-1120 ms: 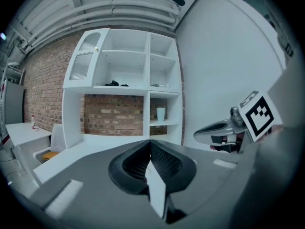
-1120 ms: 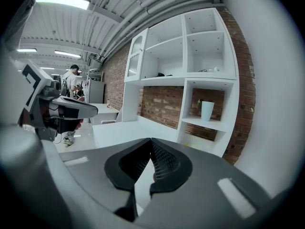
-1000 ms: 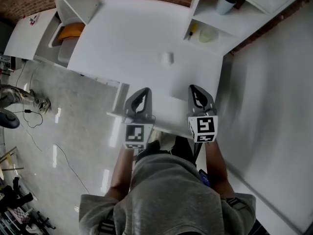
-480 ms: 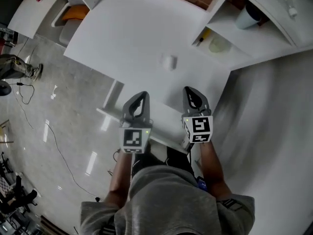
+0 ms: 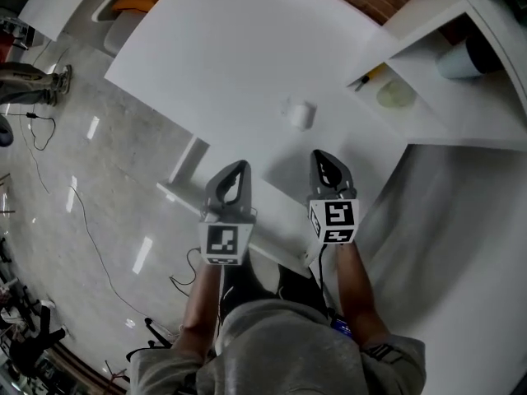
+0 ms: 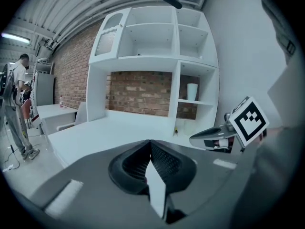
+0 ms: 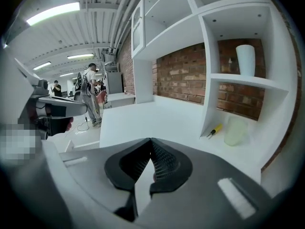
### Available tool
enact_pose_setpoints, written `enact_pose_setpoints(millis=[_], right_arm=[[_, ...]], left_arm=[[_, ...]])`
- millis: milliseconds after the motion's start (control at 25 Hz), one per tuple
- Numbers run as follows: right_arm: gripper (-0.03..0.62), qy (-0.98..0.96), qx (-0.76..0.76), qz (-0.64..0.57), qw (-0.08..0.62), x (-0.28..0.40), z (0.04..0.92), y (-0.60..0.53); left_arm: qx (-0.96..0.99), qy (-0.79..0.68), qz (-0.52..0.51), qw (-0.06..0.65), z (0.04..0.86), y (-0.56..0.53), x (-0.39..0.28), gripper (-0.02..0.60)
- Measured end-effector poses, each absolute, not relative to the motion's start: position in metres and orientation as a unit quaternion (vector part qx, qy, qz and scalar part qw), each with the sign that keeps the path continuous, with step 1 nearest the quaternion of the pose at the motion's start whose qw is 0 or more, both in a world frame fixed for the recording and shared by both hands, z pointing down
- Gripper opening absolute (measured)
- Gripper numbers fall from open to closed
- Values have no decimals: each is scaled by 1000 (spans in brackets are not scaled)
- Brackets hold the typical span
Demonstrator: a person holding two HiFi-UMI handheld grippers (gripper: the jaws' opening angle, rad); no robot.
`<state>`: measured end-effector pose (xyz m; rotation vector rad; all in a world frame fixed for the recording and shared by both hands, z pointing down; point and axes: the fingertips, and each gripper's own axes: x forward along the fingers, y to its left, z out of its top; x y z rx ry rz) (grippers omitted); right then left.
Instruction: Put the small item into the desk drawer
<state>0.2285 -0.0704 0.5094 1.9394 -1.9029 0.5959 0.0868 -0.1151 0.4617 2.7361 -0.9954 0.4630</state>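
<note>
Left gripper [image 5: 237,164] and right gripper [image 5: 323,156] hover side by side over the near edge of a wide white table [image 5: 222,56], both clenched tight with nothing between the jaws. White shelving [image 5: 428,118] rises at the far right. On the table, beyond the right gripper, stands the small item [image 5: 300,113], white and roughly cylindrical. Likely risk: jaws arriving closed would knock it over and send it rolling off the table

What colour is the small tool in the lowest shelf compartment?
Yellow with a dark tip; the small tool shows best in the right gripper view.
</note>
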Motion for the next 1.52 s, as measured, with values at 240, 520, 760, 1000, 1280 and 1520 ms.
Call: enact_pose_setpoints(millis=[240, 520, 760, 1000, 1280, 1520], right_arm=[[3, -677, 678, 218, 186, 230, 537, -86], [5, -668, 680, 237, 191, 235, 565, -100], [108, -665, 670, 269, 193, 236, 589, -119], [227, -655, 671, 281, 203, 239, 606, -135], [264, -636, 678, 301, 214, 247, 622, -148], [192, -631, 677, 304, 226, 250, 628, -147]], left_arm=[[919, -344, 161, 108, 489, -127, 86, 12], [916, -348, 162, 114, 507, -133, 88, 12], [911, -357, 166, 125, 514, -134, 86, 12], [908, -360, 172, 129, 520, -132, 83, 12], [908, -359, 174, 131, 525, -136, 80, 12], [906, -363, 170, 134, 526, -139, 79, 12]])
